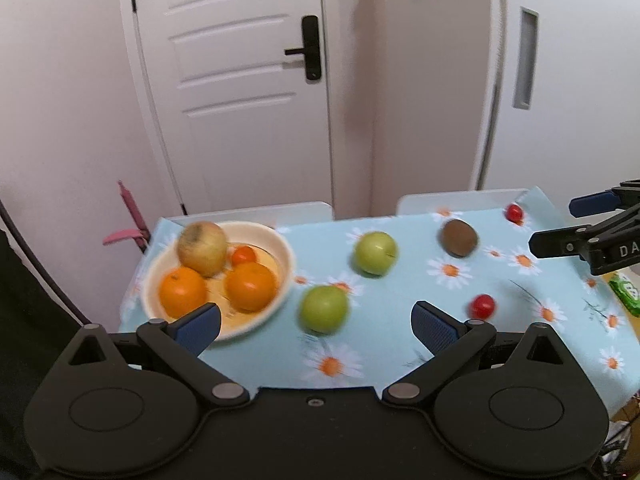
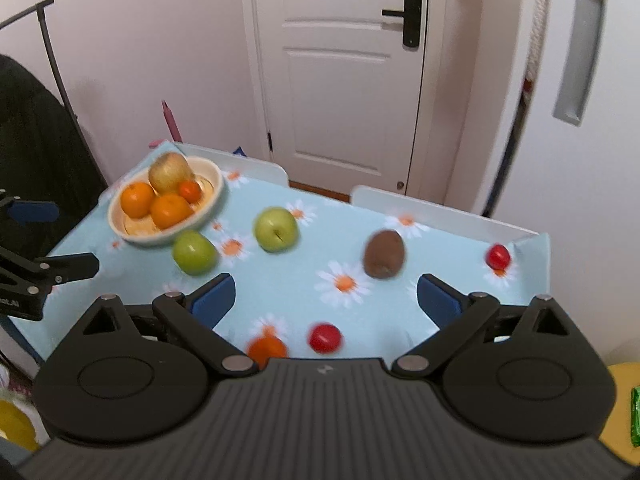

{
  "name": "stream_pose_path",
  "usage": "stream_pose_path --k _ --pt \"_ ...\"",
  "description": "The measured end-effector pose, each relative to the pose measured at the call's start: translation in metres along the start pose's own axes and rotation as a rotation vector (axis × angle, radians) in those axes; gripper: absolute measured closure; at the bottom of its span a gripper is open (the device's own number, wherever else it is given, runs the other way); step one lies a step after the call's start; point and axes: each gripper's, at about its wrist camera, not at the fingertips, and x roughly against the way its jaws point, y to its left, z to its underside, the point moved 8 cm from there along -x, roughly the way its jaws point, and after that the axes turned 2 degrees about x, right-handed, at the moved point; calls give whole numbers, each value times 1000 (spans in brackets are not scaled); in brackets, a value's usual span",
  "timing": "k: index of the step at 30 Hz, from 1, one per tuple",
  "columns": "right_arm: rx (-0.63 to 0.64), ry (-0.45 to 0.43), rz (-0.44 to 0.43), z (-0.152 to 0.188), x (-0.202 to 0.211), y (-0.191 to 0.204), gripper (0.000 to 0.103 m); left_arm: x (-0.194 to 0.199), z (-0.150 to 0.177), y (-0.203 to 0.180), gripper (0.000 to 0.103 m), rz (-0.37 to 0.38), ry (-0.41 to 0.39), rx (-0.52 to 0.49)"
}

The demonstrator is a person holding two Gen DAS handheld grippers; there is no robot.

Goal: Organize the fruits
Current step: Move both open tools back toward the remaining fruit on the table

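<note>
Both my left gripper (image 1: 316,326) and right gripper (image 2: 325,298) hang empty, jaws wide apart. I'd take the green apple (image 1: 324,309) just beside the bowl (image 1: 280,280), straddling its widest part before closing.

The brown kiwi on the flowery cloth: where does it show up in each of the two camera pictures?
Left wrist view: the kiwi lies upper right, far side of the cloth, right of an apple.
Right wrist view: the kiwi sits right of centre, just beyond the open gripper.
Shared landmark: the cream fruit bowl, left of the kiwi in both.
</note>
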Motion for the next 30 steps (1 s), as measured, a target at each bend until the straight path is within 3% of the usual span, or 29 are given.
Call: stream_pose_path --k 8,16,22,24,28,30 --pt "69 26 -44 36 -15 -38 0 -24 26 -56 2 51 33 -21" --pt "98 51 -94 70 -54 -48 0 -72 52 -107 13 126 73 -96" --pt "112 67 -137 84 -75 -46 8 -104 62 -129 31 140 84 -159" --pt "117 68 -148 86 -79 -44 8 -111 64 -133 41 141 85 -171" --pt "119 66 -168 86 -84 -40 9 -117 65 -138 48 151 88 -188" --pt "121 66 -178 85 -87 -38 12 -118 66 -141 57 164 90 -200"
